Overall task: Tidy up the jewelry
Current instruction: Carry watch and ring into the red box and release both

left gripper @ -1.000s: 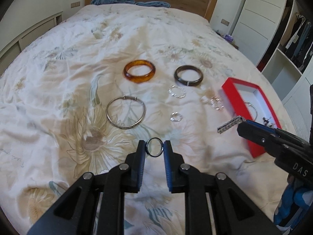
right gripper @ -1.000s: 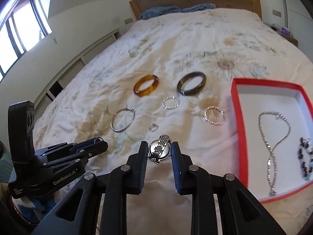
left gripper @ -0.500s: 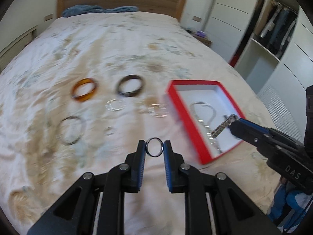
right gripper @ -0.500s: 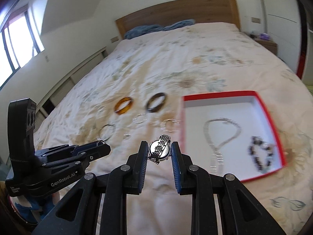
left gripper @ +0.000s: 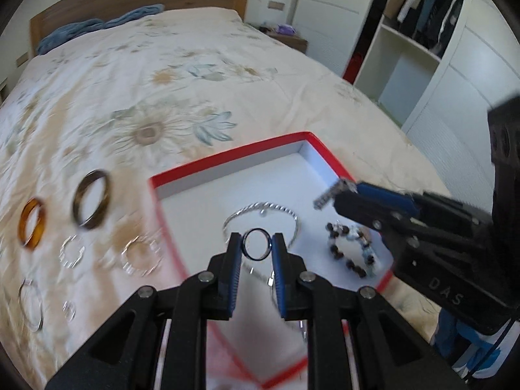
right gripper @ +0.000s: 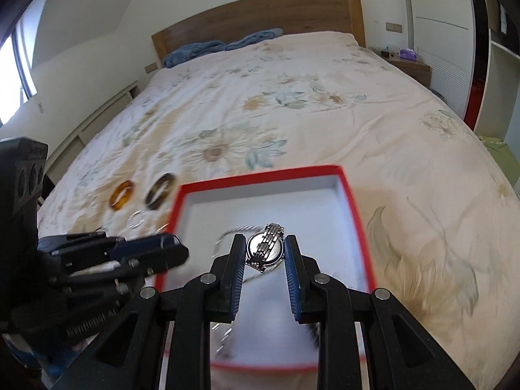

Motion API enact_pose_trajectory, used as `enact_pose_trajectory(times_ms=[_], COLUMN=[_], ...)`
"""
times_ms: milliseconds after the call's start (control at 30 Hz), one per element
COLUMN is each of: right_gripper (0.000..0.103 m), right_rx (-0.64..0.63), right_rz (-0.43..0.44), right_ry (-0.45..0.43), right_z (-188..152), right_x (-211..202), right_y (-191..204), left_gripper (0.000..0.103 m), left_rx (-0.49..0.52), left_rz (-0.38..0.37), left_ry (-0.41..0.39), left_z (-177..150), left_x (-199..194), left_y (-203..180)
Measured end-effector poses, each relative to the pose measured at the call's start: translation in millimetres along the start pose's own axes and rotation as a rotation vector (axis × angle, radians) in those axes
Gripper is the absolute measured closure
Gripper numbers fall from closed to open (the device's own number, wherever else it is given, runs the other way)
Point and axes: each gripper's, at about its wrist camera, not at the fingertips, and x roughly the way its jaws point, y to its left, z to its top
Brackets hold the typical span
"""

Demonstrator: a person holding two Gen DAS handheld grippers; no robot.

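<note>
My left gripper (left gripper: 256, 249) pinches a dark ring (left gripper: 256, 243); my right gripper (right gripper: 265, 253) pinches a steel watch (right gripper: 266, 246); red box (right gripper: 354, 214) beneath both.

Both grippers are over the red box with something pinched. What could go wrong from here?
The left gripper pinches a thin ring only at its rim, so it could twist out. The watch in the right gripper might land on the necklace already in the red box. The two grippers are close and could bump.
</note>
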Motion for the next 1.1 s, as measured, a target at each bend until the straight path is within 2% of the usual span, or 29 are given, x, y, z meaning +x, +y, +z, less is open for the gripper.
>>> enact_pose_trajectory(times_ms=[167,300,500,833,967,1100], right_gripper=[0.079,0.079,0.079,0.078,0.071,0.07], right_rx=[-0.023,-0.045,-0.101,-0.138,-0.135,-0.133], right_rz=[0.009,0.01,-0.028,-0.09,-0.1,-0.107], right_ry=[0.047,0.103,0.191,0.216,0.213,0.205], right_z=[23,29,24,19,17,16], right_x=[42,69,95,100,93,81], right_y=[-20,-27,-27,-27,-29,-32], left_gripper=[0.086,0.086,0.086,0.085,0.084,0.08], left_rx=[0.037,0.044,0.054,0.04,0.045,0.035], left_rz=[0.023,0.027,0.029,0.007,0.012,-0.005], left_ry=[0.075,0.119,0.121,0.104,0.105,0.105], left_z=[10,7,4,4,5,6], left_x=[43,61,67,65,64,62], left_y=[-1,2,3,6,6,5])
